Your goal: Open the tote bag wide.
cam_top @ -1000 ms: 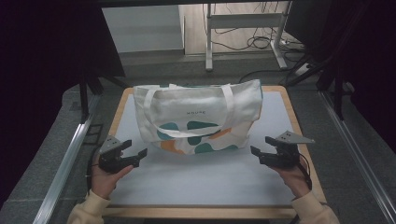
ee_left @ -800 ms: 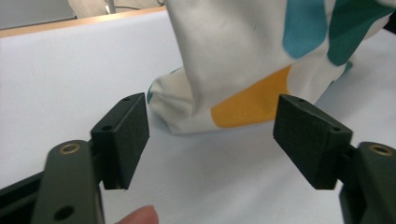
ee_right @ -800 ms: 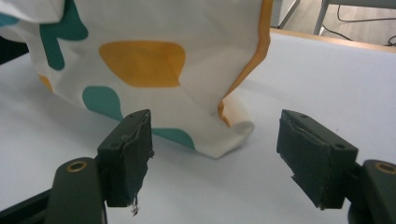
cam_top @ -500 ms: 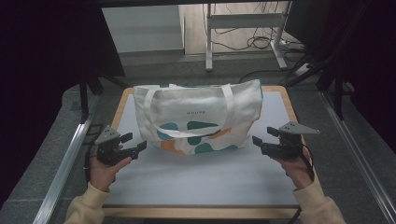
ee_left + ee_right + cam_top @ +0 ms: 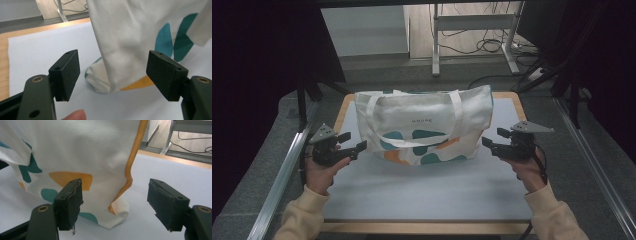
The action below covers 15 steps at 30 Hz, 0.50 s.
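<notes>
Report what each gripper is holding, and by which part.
Nothing is held. The left gripper and the right gripper are both open, each near a bottom corner of the tote bag without gripping it.

Hand-held gripper [image 5: 113, 75] agape, tote bag [image 5: 140, 37] corner between

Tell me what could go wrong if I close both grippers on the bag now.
The left gripper and right gripper are open beside the tote bag's bottom corners, so they may pinch only loose fabric and slip. The bag stands unsupported and could topple. The drooping handle might snag.
</notes>
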Motion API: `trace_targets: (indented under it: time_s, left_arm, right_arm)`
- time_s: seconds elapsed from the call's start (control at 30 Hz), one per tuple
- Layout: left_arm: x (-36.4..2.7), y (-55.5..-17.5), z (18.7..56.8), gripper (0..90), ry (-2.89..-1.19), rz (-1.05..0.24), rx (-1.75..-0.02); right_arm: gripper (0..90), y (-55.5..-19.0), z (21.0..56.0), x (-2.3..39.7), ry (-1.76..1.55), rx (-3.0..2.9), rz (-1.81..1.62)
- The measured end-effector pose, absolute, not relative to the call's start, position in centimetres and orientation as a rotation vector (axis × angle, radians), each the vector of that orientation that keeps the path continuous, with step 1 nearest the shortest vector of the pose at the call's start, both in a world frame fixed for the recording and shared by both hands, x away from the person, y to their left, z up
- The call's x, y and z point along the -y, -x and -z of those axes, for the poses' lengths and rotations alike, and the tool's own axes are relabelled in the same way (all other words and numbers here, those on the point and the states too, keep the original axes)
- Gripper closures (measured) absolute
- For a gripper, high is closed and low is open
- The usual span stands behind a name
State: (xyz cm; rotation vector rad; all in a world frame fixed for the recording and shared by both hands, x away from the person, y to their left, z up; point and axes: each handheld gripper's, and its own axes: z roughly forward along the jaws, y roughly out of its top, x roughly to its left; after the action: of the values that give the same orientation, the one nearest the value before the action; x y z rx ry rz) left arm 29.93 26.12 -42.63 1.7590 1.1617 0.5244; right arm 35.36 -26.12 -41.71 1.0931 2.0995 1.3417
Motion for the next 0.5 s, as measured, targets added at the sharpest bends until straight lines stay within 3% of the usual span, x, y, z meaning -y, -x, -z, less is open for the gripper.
trace_targets:
  time_s: [0.27, 0.5]
  left_arm:
    - [-26.1, -31.3, 41.5, 28.5, -1.764, -0.543, -1.162]
    - [-26.2, -32.9, 41.2, 35.7, -1.777, -0.519, -1.151]
  right_arm:
    - [30.1, -36.7, 40.4, 25.6, -1.08, -2.082, -1.347]
    - [34.6, -37.9, 39.7, 25.1, -1.073, -2.087, -1.357]
